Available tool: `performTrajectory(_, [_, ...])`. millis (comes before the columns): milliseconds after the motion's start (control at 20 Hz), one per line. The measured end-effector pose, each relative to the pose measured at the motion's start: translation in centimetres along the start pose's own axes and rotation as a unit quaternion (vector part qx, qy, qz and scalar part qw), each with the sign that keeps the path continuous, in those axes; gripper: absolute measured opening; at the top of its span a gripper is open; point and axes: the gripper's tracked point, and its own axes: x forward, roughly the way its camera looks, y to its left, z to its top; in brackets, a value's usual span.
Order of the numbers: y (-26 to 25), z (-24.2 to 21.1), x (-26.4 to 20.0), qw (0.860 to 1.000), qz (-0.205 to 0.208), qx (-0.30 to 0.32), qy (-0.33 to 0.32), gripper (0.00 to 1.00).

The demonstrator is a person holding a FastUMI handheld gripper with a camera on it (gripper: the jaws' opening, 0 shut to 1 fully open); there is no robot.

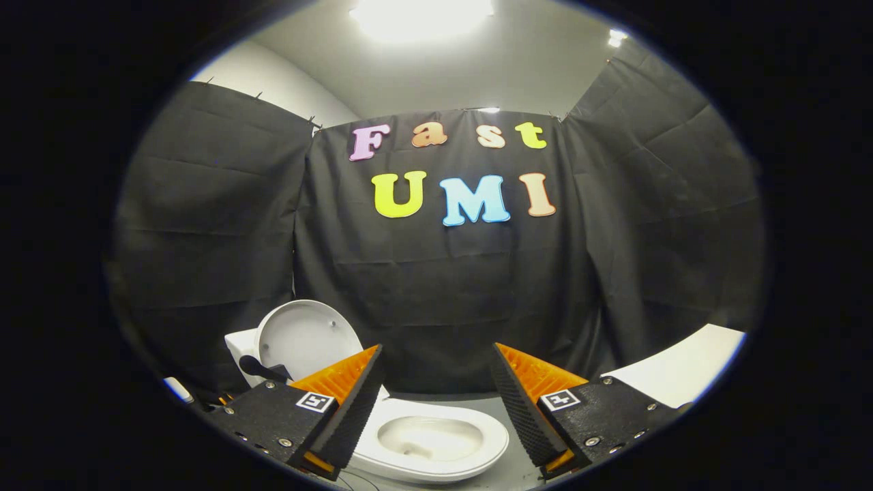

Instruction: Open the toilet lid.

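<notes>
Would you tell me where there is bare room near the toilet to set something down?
Bare grey floor lies behind the bowl, before the cloth wall. The white surface beyond the right finger looks free. Beside the raised lid it is crowded. The gripper fingers are open.

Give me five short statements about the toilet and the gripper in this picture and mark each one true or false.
1. The toilet lid stands raised. True.
2. The gripper is shut on the lid. False: its fingers are apart and hold nothing.
3. The toilet bowl shows between the fingers. True.
4. The lid lies flat over the bowl. False: the bowl is uncovered.
5. Black cloth hangs behind the toilet. True.
</notes>
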Motion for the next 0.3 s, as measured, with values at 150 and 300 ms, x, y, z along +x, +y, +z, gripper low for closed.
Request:
performTrajectory(150, [-0.9,1.0,-0.8,1.000,-0.007,0.013,-0.009,0.94])
performTrajectory(300, [-2.7,1.4,-1.4,0.999,-0.033,0.034,-0.014,0.94])
